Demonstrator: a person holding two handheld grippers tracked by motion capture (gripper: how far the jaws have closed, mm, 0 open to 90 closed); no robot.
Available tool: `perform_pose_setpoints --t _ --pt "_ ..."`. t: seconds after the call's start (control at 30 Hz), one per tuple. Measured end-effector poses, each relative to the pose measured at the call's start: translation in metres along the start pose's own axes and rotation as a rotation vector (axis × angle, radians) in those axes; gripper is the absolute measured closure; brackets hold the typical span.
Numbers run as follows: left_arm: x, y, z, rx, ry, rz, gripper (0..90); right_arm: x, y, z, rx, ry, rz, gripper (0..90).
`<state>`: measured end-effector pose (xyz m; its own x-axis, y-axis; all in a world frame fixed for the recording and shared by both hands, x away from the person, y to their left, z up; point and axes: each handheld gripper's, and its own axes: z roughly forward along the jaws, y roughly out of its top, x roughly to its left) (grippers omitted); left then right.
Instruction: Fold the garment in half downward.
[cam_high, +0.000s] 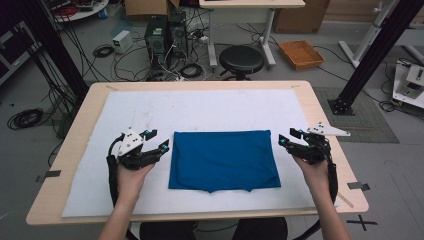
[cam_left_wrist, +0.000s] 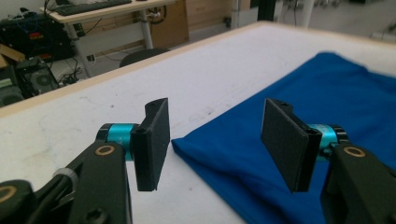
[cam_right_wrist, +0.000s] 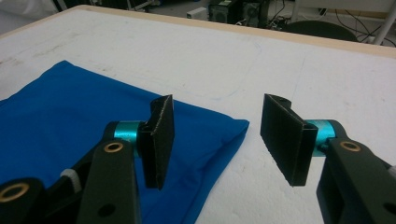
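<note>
Tongs on your left hand, the left tongs (cam_high: 161, 139), sit at the left of centre in the high view with jaws spread wide and nothing between them; they hover just beside the left edge of the folded blue cloth (cam_high: 223, 160), apart from it. In the left gripper view the left tongs (cam_left_wrist: 215, 140) frame the cloth's near corner (cam_left_wrist: 299, 121), which lies flat on the white mat (cam_left_wrist: 93, 121) below the gap, and bare mat runs on past it to the worktop's (cam_left_wrist: 56, 91) far edge.

Cloth lies in the middle of the frame in the high view, a neat rectangle with straight top and side edges and a slightly wavy lower edge. You have open white mat (cam_high: 200, 107) above it and a narrower band on either side, before the wooden worktop (cam_high: 320, 107) rim.

At the right of the frame, your right tongs (cam_high: 286, 137) also stand wide and hold nothing, just off the cloth's right edge. In the right gripper view the right tongs (cam_right_wrist: 217, 140) straddle the cloth's corner (cam_right_wrist: 205, 128), with clear mat to the right.
</note>
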<state>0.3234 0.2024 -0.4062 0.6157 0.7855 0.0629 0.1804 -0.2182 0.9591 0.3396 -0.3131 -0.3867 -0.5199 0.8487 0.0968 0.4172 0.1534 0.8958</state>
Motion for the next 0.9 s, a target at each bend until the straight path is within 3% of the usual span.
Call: perform_pose_setpoints --t 0.07,0.13,0.27,0.3,0.33,0.43,0.6,0.9 --pt "0.0 0.0 0.0 -0.02 -0.011 -0.05 42.2 -0.003 -0.001 -0.002 -0.001 -0.004 0.0 43.1" --pt "0.0 0.001 0.001 -0.013 -0.015 -0.059 40.4 -0.004 -0.001 -0.002 -0.003 -0.004 0.005 42.7" --pt "-0.001 0.005 0.004 0.051 -0.011 -0.056 35.5 -0.008 0.001 -0.005 -0.013 -0.004 0.004 40.0" --pt "0.0 0.006 0.004 0.059 -0.006 -0.069 29.9 -0.01 0.002 -0.004 -0.009 -0.001 0.01 36.9" --pt "0.003 0.006 0.002 0.035 -0.042 -0.118 29.9 -0.011 0.002 -0.004 -0.008 0.002 0.019 34.8" --pt "0.005 0.007 -0.001 0.01 -0.059 -0.139 29.9 -0.012 0.002 -0.007 -0.015 -0.005 0.03 29.8" --pt "0.005 0.008 -0.003 0.001 -0.045 -0.133 27.8 -0.015 0.002 -0.009 -0.019 -0.002 0.041 25.7" --pt "0.003 0.008 0.0 0.031 -0.035 -0.117 27.7 -0.017 0.0 -0.007 -0.002 0.006 0.039 23.4"
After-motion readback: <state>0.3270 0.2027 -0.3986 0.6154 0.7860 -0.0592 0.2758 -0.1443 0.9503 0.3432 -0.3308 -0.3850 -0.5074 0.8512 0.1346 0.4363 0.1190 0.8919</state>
